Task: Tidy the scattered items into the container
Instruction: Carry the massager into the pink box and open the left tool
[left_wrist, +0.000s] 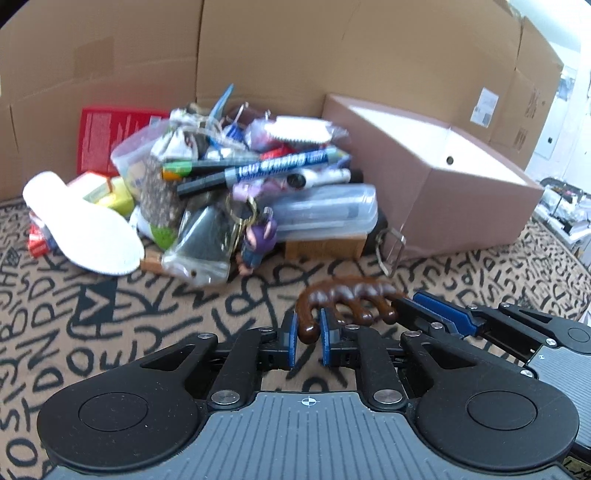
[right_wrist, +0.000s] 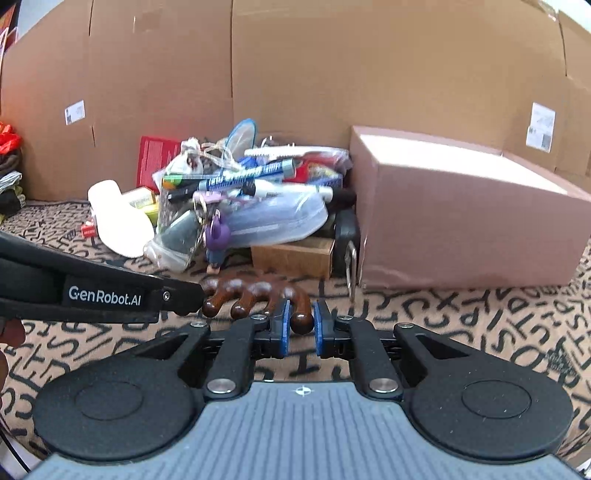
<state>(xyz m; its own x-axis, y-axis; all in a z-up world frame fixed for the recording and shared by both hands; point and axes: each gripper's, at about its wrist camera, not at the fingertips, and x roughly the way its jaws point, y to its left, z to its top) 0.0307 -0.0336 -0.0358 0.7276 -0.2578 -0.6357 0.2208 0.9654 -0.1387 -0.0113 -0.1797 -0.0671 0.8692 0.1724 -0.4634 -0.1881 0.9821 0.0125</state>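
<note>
Left wrist view: the brown wooden comb-like massager (left_wrist: 347, 297) is seen at 12 o'clock just ahead of the left gripper (left_wrist: 307, 332), and one rounded prong is flanked by the blue pads (left_wrist: 291, 338), which appear closed against it. In the right wrist view, the right gripper (right_wrist: 300, 320) is set around the prong at the opposite end, its pads narrowly spread with a sliver of gap on each side, so whether it is truly pinched cannot be told. The massager is thus bracketed by both tools above the lettered mat (left_wrist: 110, 314), apart from the pile.

The step in hand is judged to be the pick-up or hand-over of this one item. The next move calls for a single firm grip to be settled, the other tool to be released, and the piece to be carried toward 1 o'clock, over the rim of the open pinkish box (left_wrist: 436, 173), where it can be dropped. A slip is possible, since the prongs are round and glossy.

The heap of clutter (left_wrist: 236, 184) at 11 o'clock is left to be cleared, with a white insole (left_wrist: 81, 225) at 10 o'clock.

"GenRobot.AI" (right_wrist: 104, 295) is read on the left tool's arm. A blue marker (left_wrist: 277, 168) carries white lettering, too blurred to be given with certainty. The red packet (left_wrist: 107, 140) bears unreadable fine print.
</note>
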